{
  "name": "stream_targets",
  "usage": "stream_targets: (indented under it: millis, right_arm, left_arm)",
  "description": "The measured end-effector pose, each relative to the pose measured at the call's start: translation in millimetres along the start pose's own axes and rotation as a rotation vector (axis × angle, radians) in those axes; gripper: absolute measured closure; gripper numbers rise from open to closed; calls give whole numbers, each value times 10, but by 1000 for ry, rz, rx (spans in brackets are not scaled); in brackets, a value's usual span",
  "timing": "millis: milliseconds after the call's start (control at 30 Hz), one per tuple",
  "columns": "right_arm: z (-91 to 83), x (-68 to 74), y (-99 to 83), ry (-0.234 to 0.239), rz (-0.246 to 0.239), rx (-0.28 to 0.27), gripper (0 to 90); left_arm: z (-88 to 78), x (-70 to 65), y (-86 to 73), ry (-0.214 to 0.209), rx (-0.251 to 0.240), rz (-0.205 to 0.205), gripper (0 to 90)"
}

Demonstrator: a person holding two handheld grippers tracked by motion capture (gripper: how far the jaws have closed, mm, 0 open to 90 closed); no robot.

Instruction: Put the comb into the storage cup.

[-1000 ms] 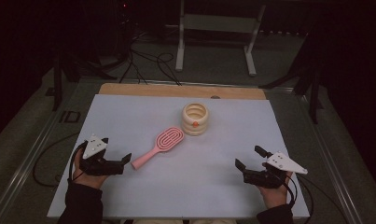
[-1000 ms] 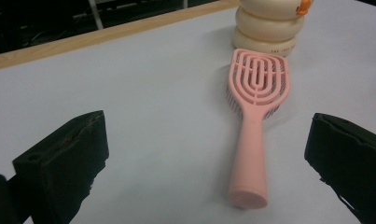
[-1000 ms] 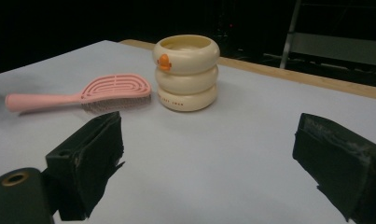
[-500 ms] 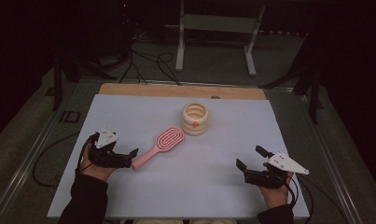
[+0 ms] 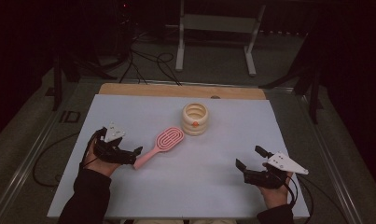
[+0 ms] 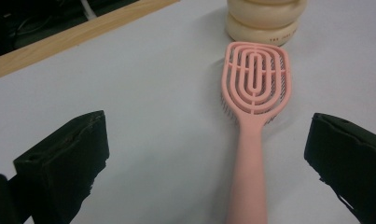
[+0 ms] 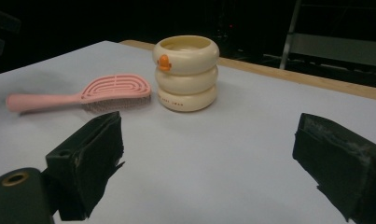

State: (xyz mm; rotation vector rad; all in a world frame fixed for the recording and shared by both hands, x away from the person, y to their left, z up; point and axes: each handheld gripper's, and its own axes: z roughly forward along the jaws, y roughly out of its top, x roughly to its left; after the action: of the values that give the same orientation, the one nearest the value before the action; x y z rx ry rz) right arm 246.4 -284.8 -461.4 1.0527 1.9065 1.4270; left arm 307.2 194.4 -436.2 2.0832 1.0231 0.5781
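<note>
A pink hairbrush (image 5: 163,141) lies flat on the white table, handle pointing toward the near left. Its head ends just short of a cream ringed cup (image 5: 195,119) with an orange duck mark. My left gripper (image 5: 132,156) is open at the handle's end. In the left gripper view the handle of the hairbrush (image 6: 247,158) runs up between the wide-apart jaws, nearer the right one, with the cup (image 6: 265,21) beyond. My right gripper (image 5: 249,157) stands open over bare table at the near right. Its view looks toward the cup (image 7: 185,74) and the hairbrush (image 7: 113,89).
The white sheet (image 5: 232,135) covers the table, with a wooden strip (image 5: 176,90) along the far edge. Beyond it on the dark floor stand a metal frame (image 5: 213,28) and loose cables (image 5: 143,60). Open surface lies between the two grippers.
My left gripper has moved forward and rightward to the brush's handle, so the handle's end now lies between its open jaws. The right gripper has hardly moved.
</note>
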Motion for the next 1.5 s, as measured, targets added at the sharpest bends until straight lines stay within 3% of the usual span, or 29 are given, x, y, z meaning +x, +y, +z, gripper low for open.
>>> stream_targets:
  millis: [667, 967, 1500]
  right_arm:
    - [4, -17, -20, -7, 0, 9, 84]
    - [-20, -70, -42, 2, 49, -17, 84]
    - [-17, -58, -48, -12, 31, -13, 84]
  left_arm:
    - [134, 39, 167, 3, 88, 10, 9]
    - [263, 11, 239, -7, 125, 18, 8]
    - [419, -35, 322, -25, 159, 29, 8]
